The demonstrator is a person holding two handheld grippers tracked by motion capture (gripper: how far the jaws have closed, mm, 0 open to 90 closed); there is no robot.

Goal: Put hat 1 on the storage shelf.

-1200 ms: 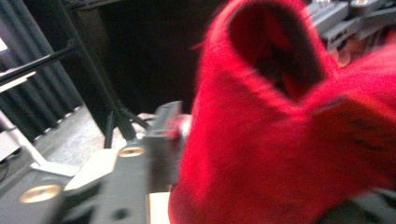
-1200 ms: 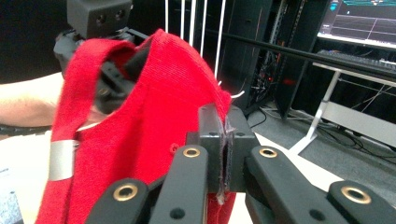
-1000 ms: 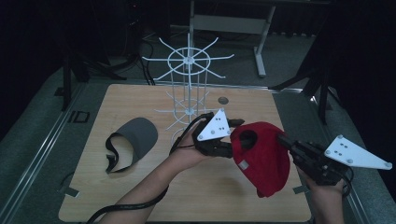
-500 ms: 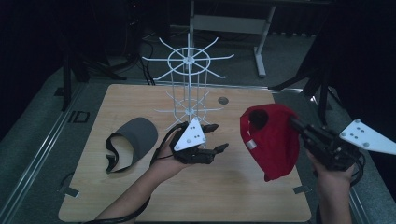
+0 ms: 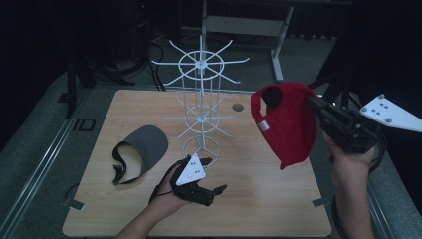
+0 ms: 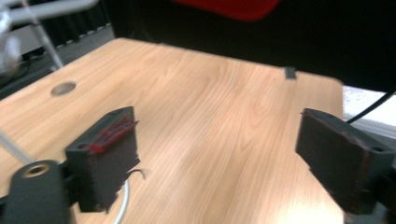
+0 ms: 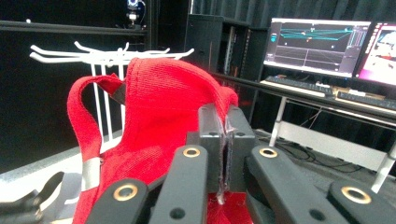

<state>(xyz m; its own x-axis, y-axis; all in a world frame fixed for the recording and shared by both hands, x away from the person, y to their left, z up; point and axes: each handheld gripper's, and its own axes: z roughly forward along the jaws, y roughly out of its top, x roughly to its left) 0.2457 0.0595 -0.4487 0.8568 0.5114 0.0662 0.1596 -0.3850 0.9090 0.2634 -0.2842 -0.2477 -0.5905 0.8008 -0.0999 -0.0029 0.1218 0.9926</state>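
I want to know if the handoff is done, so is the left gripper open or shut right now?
Open. The left gripper has just been opening; its jaws stand wide apart over bare table, nothing between them.

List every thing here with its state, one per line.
Red cap: held up off the table, pinched by the right hand-held gripper.
Left hand-held gripper: jaws just opened, nothing between them.
Grey visor: lying flat on the table.
White wire rack: upright, hooks bare.

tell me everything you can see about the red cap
The red cap is knit-looking fabric with a back strap and a small grey tab on it. It hangs in the air above the table's right side, brim pointing down, clear of the white wire rack. The right gripper is shut on its fabric edge; nothing else touches it.
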